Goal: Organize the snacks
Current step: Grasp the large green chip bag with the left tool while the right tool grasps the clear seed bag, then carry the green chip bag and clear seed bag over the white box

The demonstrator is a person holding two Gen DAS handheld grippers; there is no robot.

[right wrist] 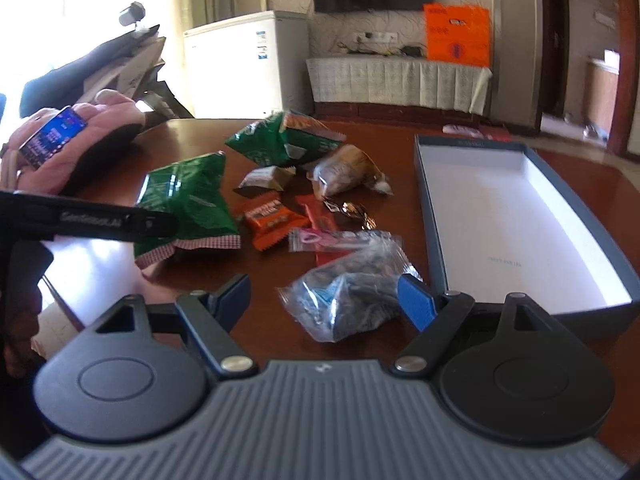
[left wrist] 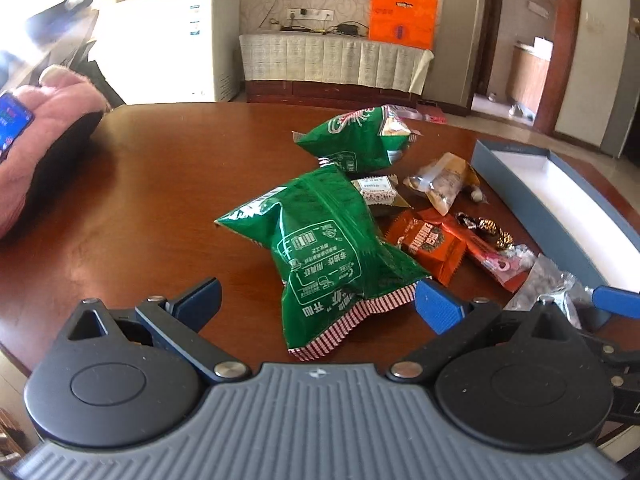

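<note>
We see the snacks scattered mid-surface [right wrist: 360, 132], left of the open box [right wrist: 520, 216], whose white inside holds nothing. Left gripper [left wrist: 318, 304]: jaws wide open, straddling the near green bag [left wrist: 320, 248]; the right pad sits just at the bag's checkered corner, and we cannot tell if it touches; the left pad stands clear. Right gripper [right wrist: 324, 300]: jaws open around the clear bag [right wrist: 348, 292] with dark contents; the right pad is at the bag's edge, the left pad apart from it, so no grip.

Further snacks behind: a second green bag [right wrist: 284, 140], orange packet [right wrist: 268, 220], red stick [right wrist: 320, 216], pink packet [right wrist: 320, 238], beige bag [right wrist: 344, 172], small white packet [right wrist: 264, 178], dark foil candies [right wrist: 352, 212]. All lie outside the box.

At far left a pink sleeve [left wrist: 48, 128] rests on the surface, with a phone [right wrist: 54, 136] lit.
</note>
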